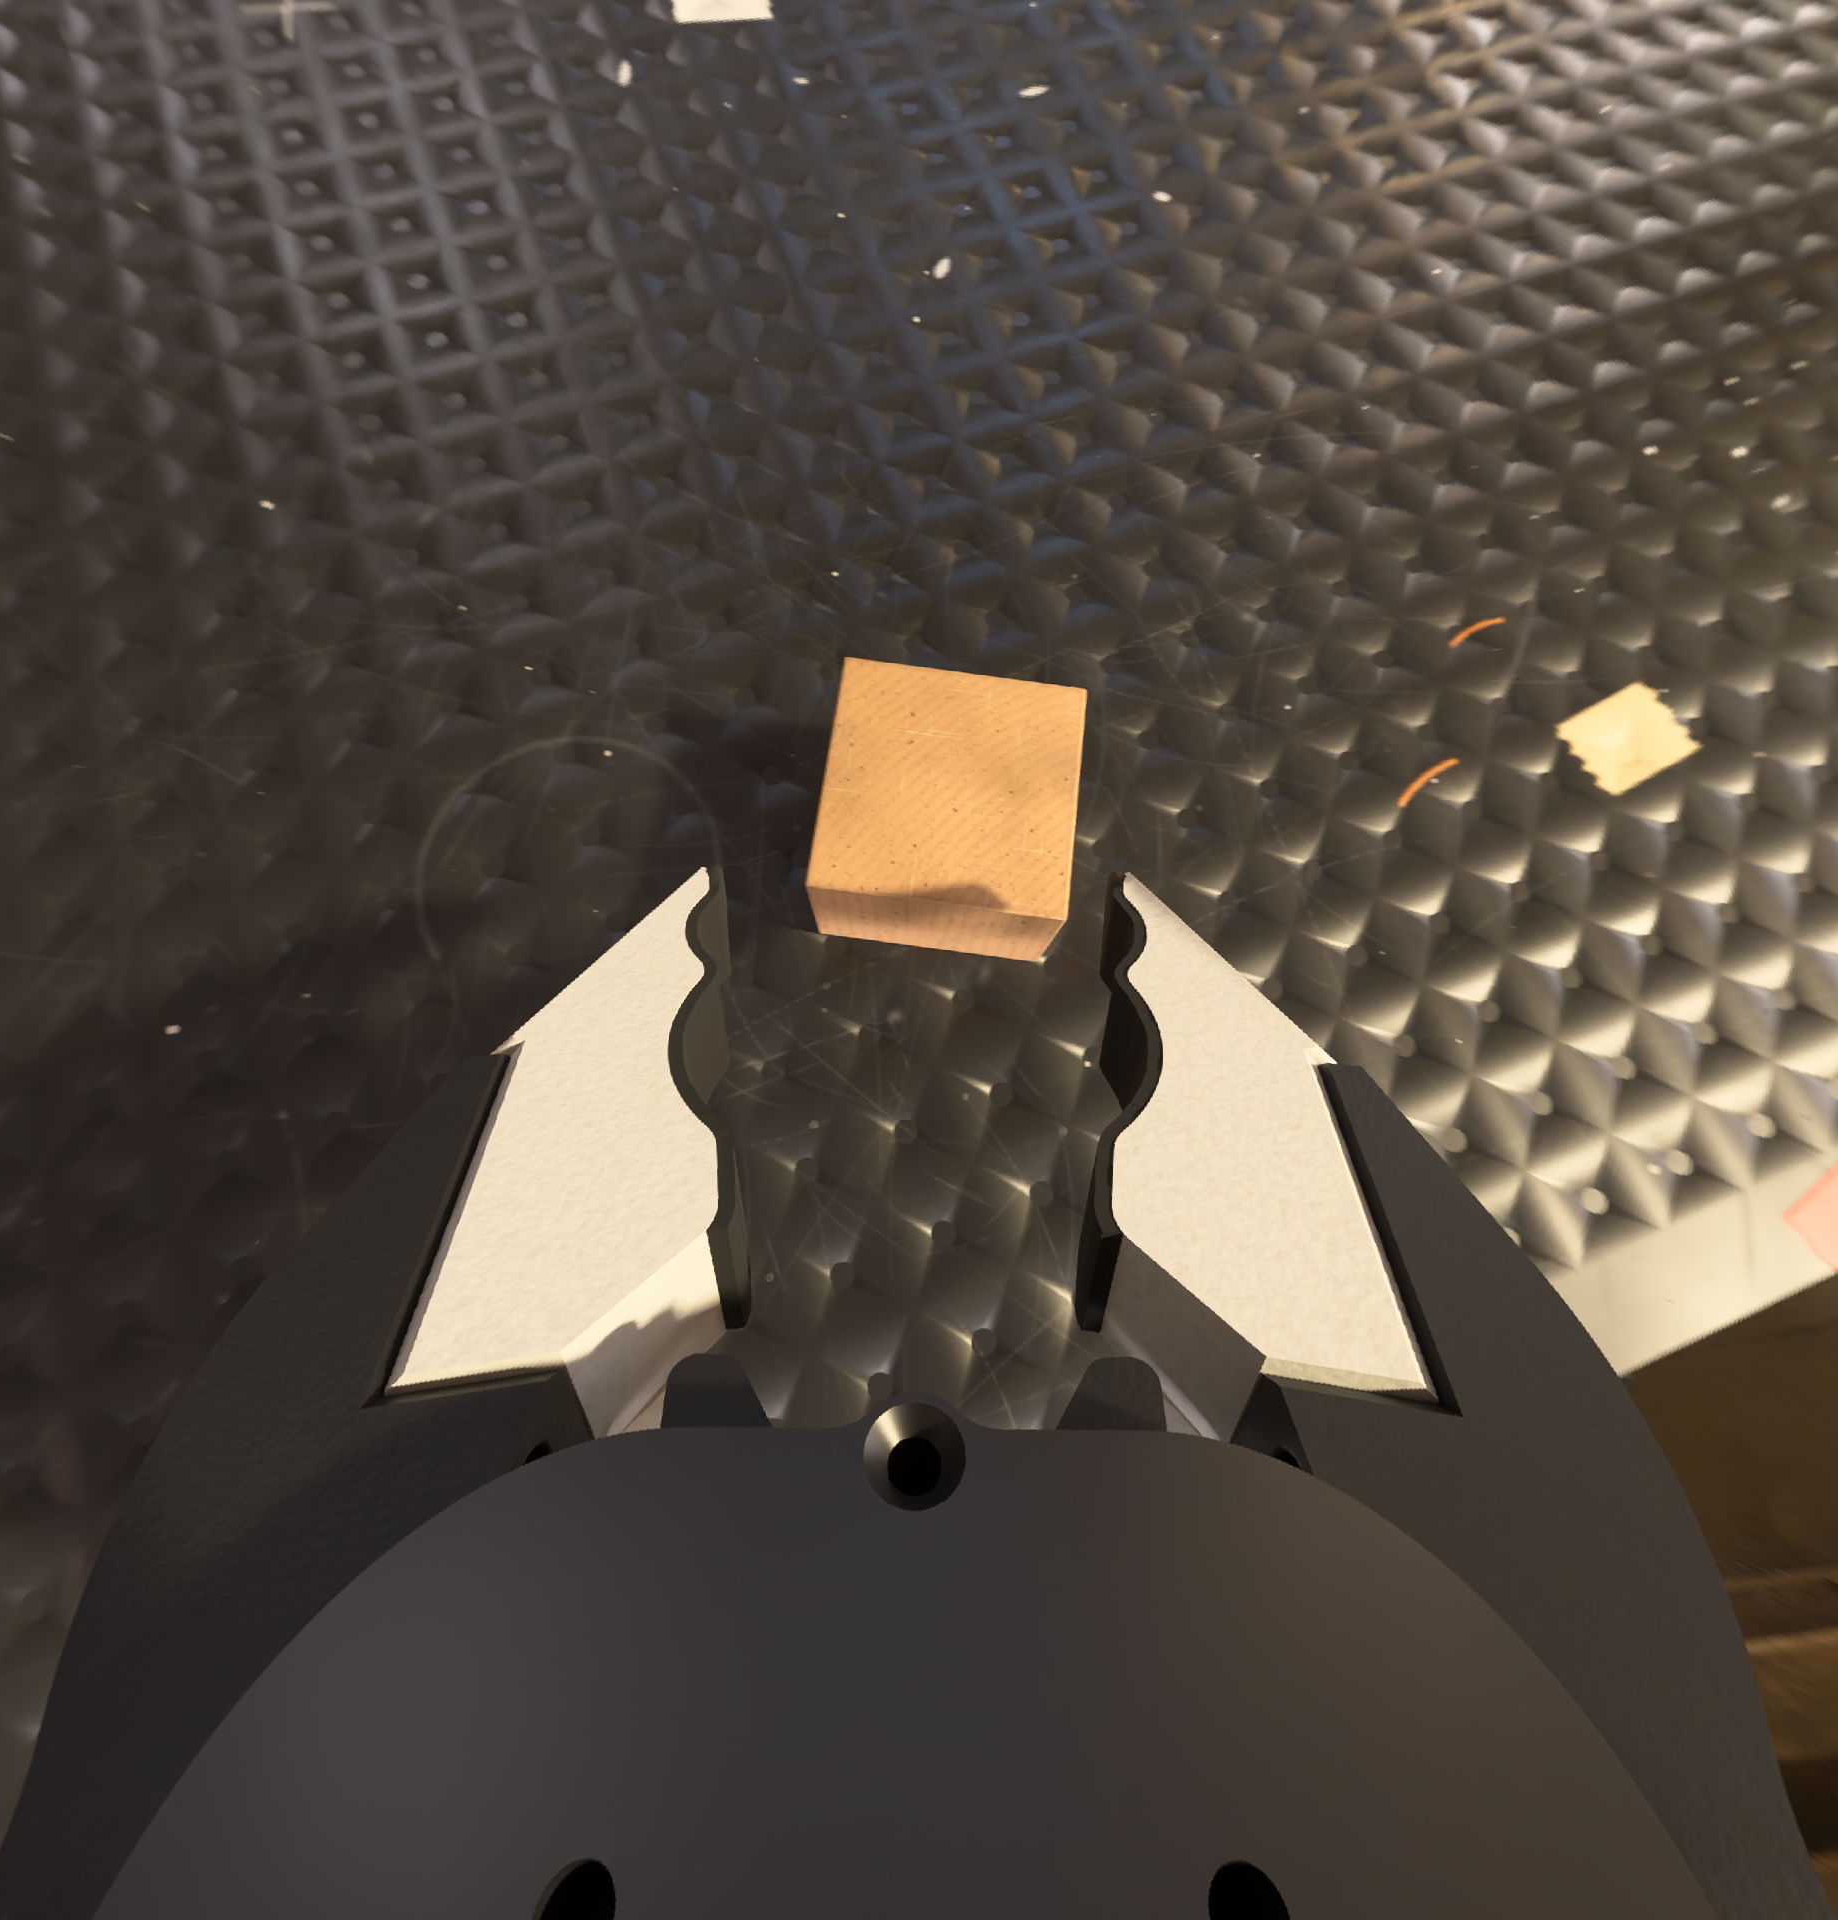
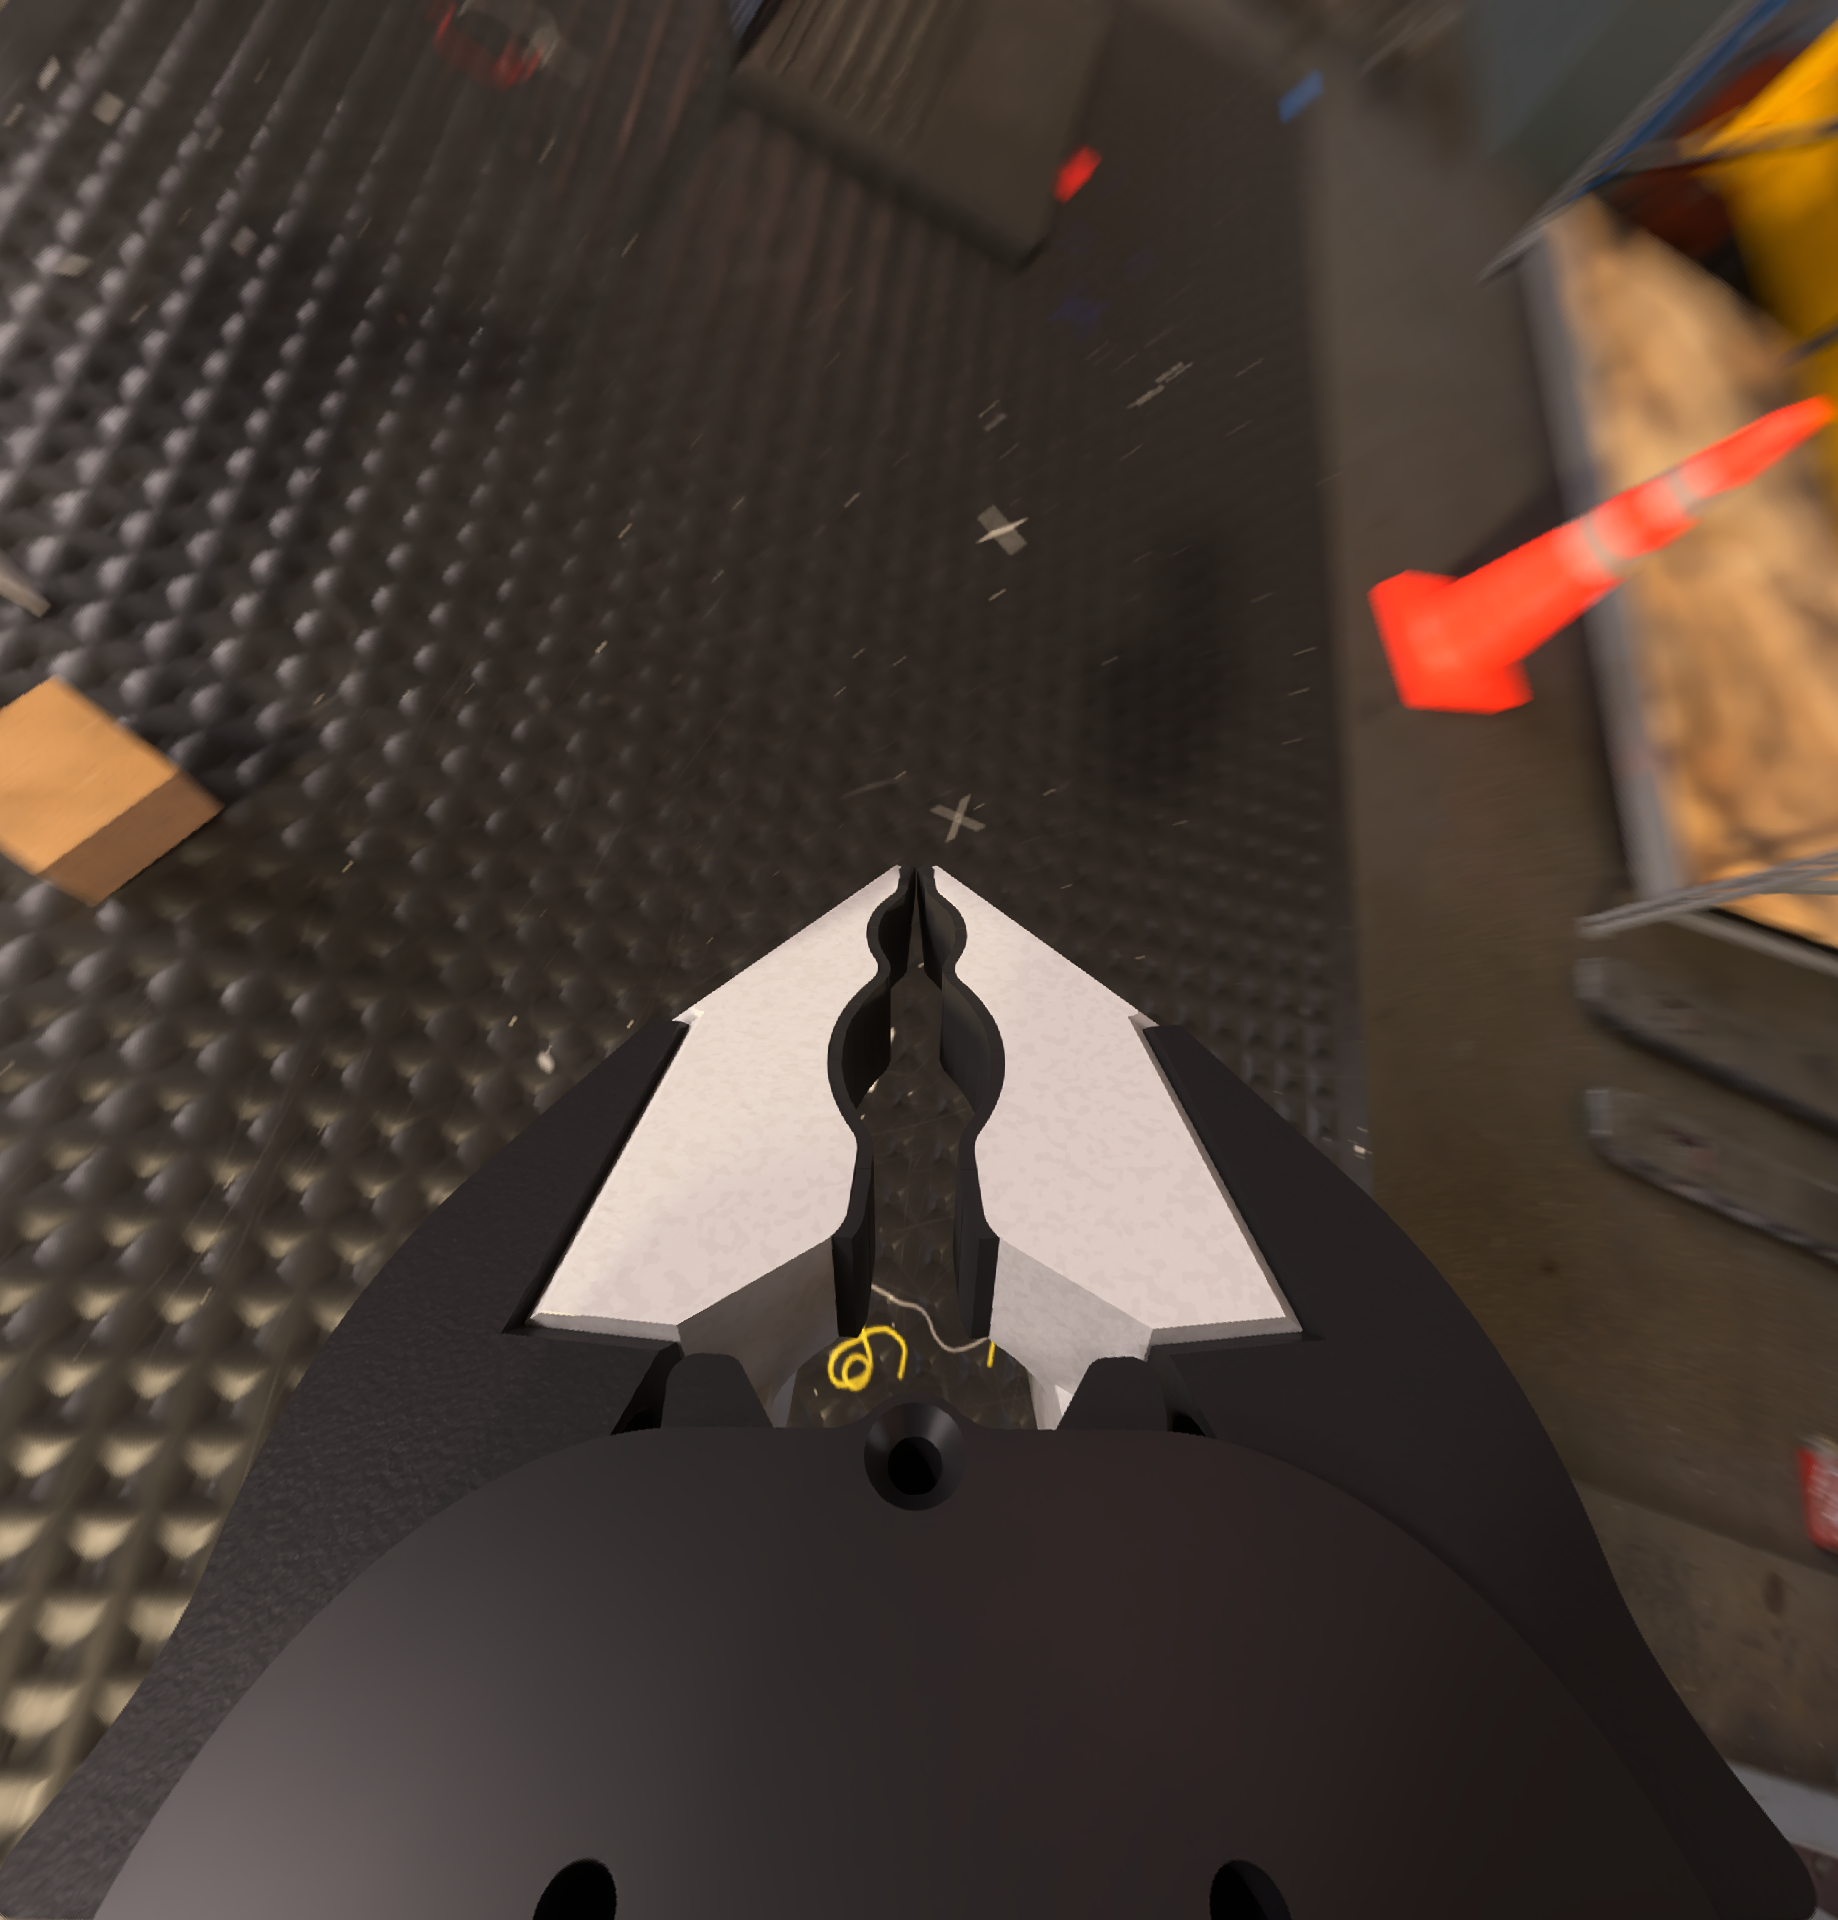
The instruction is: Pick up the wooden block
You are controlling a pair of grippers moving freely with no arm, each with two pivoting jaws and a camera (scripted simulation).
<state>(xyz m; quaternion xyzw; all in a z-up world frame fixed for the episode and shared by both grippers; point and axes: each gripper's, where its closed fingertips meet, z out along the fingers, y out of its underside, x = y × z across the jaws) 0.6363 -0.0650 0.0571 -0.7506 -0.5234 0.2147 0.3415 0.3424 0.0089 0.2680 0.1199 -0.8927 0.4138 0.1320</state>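
Note:
The wooden block (image 1: 946, 805), a light tan cube, sits on the dark studded metal surface (image 1: 1310, 520). My left gripper (image 1: 915, 883) is open and empty, above the surface, with the block just beyond its fingertips and roughly centred between them. The jaws stand wider than the block. In the right wrist view the block (image 2: 73, 790) lies at the far left edge. My right gripper (image 2: 917, 871) is shut and empty, well to the right of the block, over the studded surface (image 2: 479, 623).
A pale torn tape patch (image 1: 1627, 740) lies right of the block. The surface's edge (image 1: 1621, 1309) runs at lower right. In the right wrist view an orange traffic cone (image 2: 1580, 561) lies beyond the edge, with yellow equipment (image 2: 1808, 208) and a dark pad (image 2: 915, 125) farther off.

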